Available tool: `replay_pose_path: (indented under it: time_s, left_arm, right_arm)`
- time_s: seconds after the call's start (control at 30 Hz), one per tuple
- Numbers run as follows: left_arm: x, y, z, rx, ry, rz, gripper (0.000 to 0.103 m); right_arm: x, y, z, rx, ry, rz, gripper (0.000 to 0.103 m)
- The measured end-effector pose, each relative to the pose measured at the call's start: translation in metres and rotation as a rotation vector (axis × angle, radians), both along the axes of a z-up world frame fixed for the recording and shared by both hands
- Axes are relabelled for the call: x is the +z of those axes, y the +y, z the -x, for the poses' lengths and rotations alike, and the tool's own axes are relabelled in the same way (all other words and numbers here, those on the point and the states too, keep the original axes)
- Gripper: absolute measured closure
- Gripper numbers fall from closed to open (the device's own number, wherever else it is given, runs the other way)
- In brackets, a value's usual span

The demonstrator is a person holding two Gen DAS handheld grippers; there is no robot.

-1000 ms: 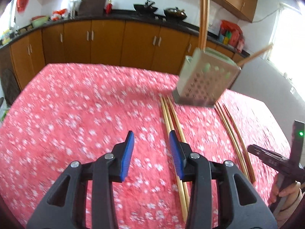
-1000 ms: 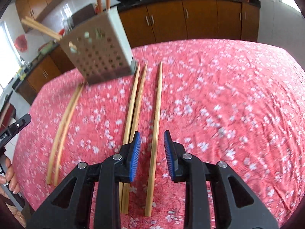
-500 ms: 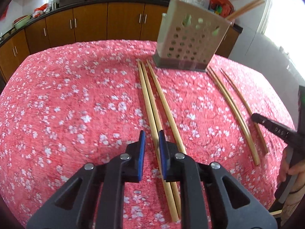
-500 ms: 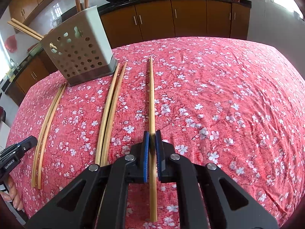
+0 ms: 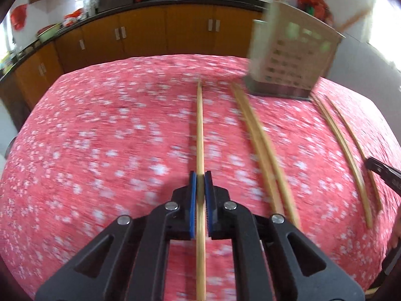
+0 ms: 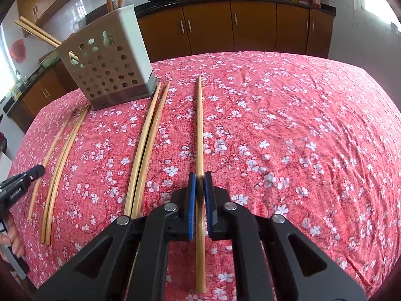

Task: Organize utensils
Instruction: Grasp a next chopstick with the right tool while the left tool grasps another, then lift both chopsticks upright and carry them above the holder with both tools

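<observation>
1. The left gripper [image 5: 200, 175] is closed on one chopstick [image 5: 199, 125] – the stick points away toward the far edge of the red flowered cloth [image 5: 100, 138].
2. The right gripper [image 6: 199, 175] also pinches a single chopstick [image 6: 199, 125].
3. The holder [image 6: 110, 60] with holes stands far left, sticks inside.
4. A loose pair [image 6: 145, 145] lies left of the held stick; more sticks [image 6: 60, 155] lie further left.

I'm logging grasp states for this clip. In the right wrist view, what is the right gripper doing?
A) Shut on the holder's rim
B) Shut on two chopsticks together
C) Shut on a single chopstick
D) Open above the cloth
C: the right gripper has its blue pads closed on one single chopstick, apart from the chopstick pair lying left of it.
</observation>
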State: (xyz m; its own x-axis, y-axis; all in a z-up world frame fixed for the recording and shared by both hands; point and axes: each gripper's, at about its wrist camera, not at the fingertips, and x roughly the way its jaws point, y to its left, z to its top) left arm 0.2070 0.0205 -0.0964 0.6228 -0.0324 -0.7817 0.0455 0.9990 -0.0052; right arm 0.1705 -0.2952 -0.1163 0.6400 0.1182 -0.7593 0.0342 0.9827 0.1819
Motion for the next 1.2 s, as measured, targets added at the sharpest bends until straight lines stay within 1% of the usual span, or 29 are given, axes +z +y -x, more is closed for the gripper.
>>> replay_pose_path:
  time_s: [0.1,0.23,0.37,0.5,0.63,0.83,1.2]
  left_arm:
    - [0.001,0.021,-0.004,0.036,-0.004,-0.002,0.094]
    - [0.002,0.036,-0.004,0.036,-0.013,0.037,0.093]
    - [0.006,0.037,-0.001,0.03,-0.014,0.046,0.091]
    - [0.007,0.038,0.001,0.028,-0.013,0.066,0.09]
    - [0.003,0.041,-0.002,0.032,-0.013,0.093,0.09]
    - [0.002,0.038,-0.001,0.036,-0.013,0.085,0.09]
    - [0.002,0.037,-0.002,0.039,-0.013,0.1,0.09]
  right_arm:
    - [0.0,-0.004,-0.006,-0.03,-0.004,0.009,0.095]
    - [-0.001,-0.009,-0.01,-0.054,-0.01,0.005,0.095]
    - [-0.001,-0.006,-0.009,-0.05,-0.018,0.035,0.094]
    - [-0.002,-0.006,-0.01,-0.05,-0.018,0.029,0.094]
    - [-0.002,-0.007,-0.008,-0.05,-0.02,0.019,0.094]
    - [-0.002,-0.008,-0.009,-0.052,-0.021,0.01,0.094]
    - [-0.002,-0.008,-0.009,-0.052,-0.02,0.009,0.094]
